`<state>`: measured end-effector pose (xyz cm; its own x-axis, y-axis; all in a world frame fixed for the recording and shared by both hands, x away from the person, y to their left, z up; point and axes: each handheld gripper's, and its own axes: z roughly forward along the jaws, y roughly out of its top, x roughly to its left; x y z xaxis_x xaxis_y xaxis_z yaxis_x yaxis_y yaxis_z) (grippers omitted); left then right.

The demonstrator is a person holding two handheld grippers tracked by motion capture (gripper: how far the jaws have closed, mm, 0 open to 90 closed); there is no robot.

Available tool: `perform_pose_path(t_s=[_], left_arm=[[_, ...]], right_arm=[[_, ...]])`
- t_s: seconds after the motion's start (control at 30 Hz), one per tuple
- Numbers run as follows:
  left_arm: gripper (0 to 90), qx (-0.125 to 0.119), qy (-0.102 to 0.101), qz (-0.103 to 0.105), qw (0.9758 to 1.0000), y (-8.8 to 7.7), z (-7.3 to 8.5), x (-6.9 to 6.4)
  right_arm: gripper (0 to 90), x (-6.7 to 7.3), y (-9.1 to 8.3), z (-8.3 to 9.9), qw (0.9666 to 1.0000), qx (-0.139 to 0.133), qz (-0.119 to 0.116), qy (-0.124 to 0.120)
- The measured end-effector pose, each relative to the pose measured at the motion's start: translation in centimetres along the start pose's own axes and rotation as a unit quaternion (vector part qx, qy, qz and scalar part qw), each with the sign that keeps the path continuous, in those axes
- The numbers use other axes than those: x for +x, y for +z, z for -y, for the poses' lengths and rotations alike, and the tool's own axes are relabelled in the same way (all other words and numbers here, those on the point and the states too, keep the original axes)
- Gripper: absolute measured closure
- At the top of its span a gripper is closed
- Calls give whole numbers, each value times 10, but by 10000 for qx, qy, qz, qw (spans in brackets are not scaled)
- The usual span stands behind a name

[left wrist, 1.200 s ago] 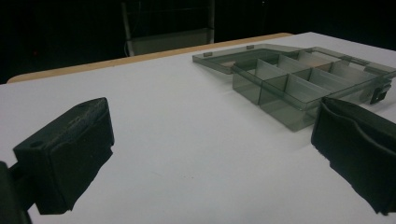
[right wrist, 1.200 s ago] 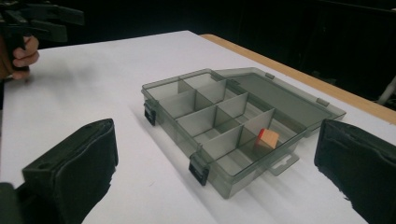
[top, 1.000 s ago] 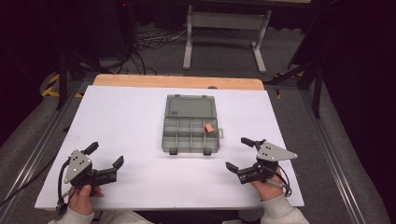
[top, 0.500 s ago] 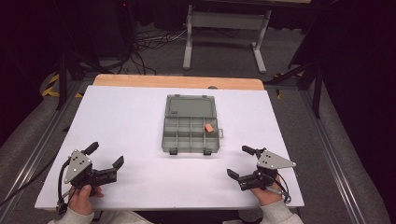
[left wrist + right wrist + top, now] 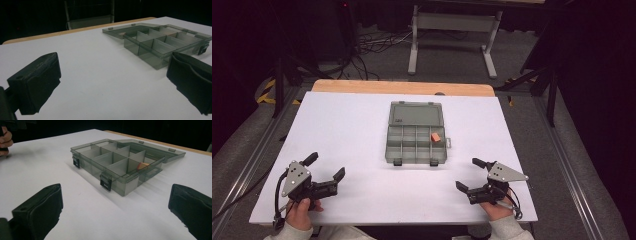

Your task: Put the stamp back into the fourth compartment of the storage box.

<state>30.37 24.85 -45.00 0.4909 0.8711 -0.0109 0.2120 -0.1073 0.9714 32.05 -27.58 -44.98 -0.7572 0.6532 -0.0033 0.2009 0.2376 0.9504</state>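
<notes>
A white table [image 5: 362,125] spreads under everything, with a strip of bare wood along its far edge. At its middle sits a smoky clear box [image 5: 416,145], its lid [image 5: 416,114] folded back flat on the far side and two black latches on the near wall. Dividers cut the box into small compartments. A small orange block [image 5: 435,136] lies in a compartment at the box's right end, in the far row, close to the lid hinge; through the right gripper view it shows dimly behind the clear wall [image 5: 142,166].

The left gripper [image 5: 324,167] rests near the table's front left corner, jaws spread wide and holding nothing. The right gripper [image 5: 471,174] sits near the front right corner, jaws likewise released and bare. Both are well apart from the box.
</notes>
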Motion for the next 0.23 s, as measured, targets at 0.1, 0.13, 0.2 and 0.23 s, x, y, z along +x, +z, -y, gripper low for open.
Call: perform_pose_path(t_s=[0.1,0.13,0.2,0.23], left_arm=[[1,8,-12,-4,10000,0,0,1],[1,21,-23,-2,10000,0,0,1],[1,18,-40,-6,10000,1,1,1],[1,23,-39,-10,10000,1,1,1]], right_arm=[[5,0,0,0,10000,5,14,-31],[5,1,0,0,10000,9,25,-41],[5,1,0,0,10000,-17,38,-56],[5,1,0,0,10000,-14,57,-66]])
